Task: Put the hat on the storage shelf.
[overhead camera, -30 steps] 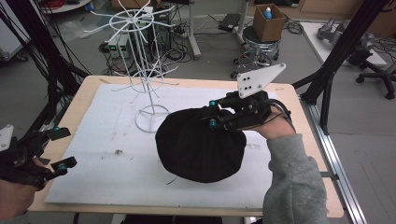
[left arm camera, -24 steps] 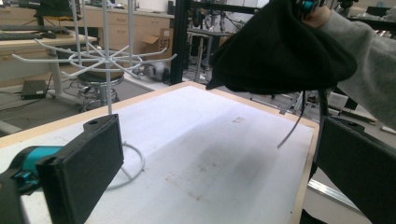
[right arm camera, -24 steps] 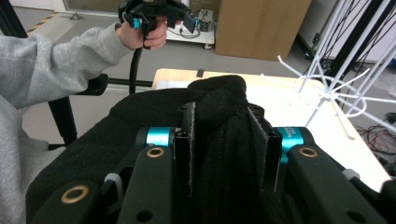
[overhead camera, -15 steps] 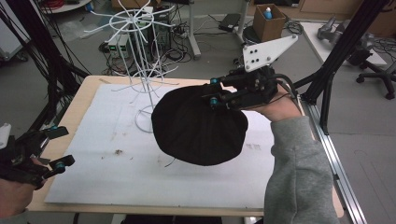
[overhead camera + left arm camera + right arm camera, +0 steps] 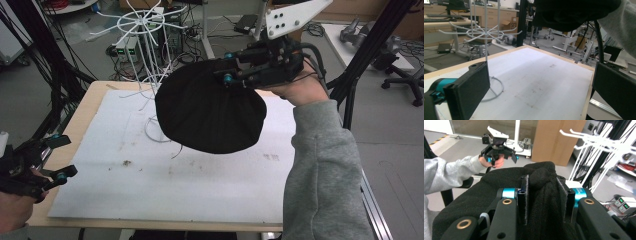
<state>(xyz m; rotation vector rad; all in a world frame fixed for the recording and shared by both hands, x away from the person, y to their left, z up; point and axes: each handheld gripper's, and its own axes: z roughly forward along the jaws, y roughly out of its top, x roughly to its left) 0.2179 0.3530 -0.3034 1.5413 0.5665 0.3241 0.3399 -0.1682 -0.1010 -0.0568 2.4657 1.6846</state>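
Observation:
A black fabric cap [image 5: 210, 115] hangs in the air over the middle of the table, near the white wire hook stand [image 5: 145, 30]. My right gripper [image 5: 227, 66] is shut on a bunched fold at its upper right edge. In the right gripper view the fabric [image 5: 541, 177] is squeezed between the two pads of that gripper [image 5: 545, 200]. My left gripper [image 5: 62, 157] stays low at the table's front left corner, open, with nothing between its jaws. The left gripper view looks between its own wide-set jaws [image 5: 541, 95] at the stand's post [image 5: 485, 32] and the cap [image 5: 574, 12] overhead.
A white sheet [image 5: 150, 185] covers the wooden tabletop. The stand's ring base [image 5: 496, 87] rests on it toward the back left. Black frame posts [image 5: 360, 65] flank the table. A cardboard box [image 5: 559, 140] and floor electronics [image 5: 125, 47] lie beyond it.
My right gripper has risen with the black cap, lifting it off the sheet and up beside the stand's upper hooks. The left gripper has not moved.

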